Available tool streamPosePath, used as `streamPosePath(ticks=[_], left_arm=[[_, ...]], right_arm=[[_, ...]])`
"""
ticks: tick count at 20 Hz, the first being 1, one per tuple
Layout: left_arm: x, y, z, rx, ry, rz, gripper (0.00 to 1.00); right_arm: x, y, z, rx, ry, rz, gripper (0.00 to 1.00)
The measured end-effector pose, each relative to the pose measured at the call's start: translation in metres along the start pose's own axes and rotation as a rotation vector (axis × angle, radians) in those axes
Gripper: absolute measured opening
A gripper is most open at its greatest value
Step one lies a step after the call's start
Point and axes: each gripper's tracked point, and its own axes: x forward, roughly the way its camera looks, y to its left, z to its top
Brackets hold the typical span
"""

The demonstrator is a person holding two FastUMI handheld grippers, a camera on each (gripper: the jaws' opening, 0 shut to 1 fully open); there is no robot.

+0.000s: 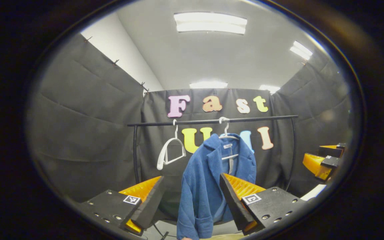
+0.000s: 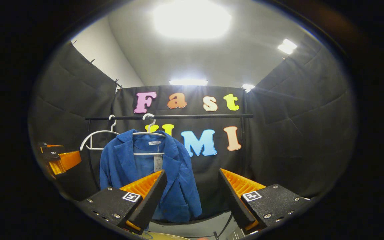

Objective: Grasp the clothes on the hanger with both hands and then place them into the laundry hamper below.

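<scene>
Corduroy jacket [image 1: 205,180], blue, hangs open on a white hanger [image 2: 149,134] from the black rail [image 2: 168,117], an empty hanger [image 1: 170,150] beside it; we are in the approach, nothing grasped; our left gripper [image 1: 192,203] and right gripper [image 2: 192,200] both stand with jaws apart, short of the cloth; next we judge each must close in on a shoulder; the hamper we cannot make out.

Jacket [image 2: 148,173] on a hanger [image 2: 149,133] on the rail [image 2: 168,117], a bare hanger [image 2: 95,138] just left of it, rail before the back wall, both grippers well short of the jacket
</scene>
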Motion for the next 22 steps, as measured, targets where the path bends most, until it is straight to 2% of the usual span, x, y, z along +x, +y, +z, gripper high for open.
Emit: streamPosePath(ticks=[9, 12, 18, 22], left_arm=[[0.048, -0.038, 0.008, -0.002, -0.024, 0.014, 0.93], [0.069, -0.049, 0.007, 0.027, -0.019, 0.059, 0.93], [0.123, -0.083, 0.002, 0.056, -0.014, 0.088, 0.93], [0.153, -0.097, -0.008, 0.070, -0.010, 0.115, 0.93]], right_arm=[[0.076, 0.007, 0.012, 0.009, -0.049, 0.092, 0.95], [0.109, 0.009, 0.007, 0.041, -0.040, 0.153, 0.95], [0.177, 0.013, -0.009, 0.065, -0.012, 0.230, 0.95], [0.204, 0.026, -0.020, 0.077, 0.000, 0.282, 0.95]])
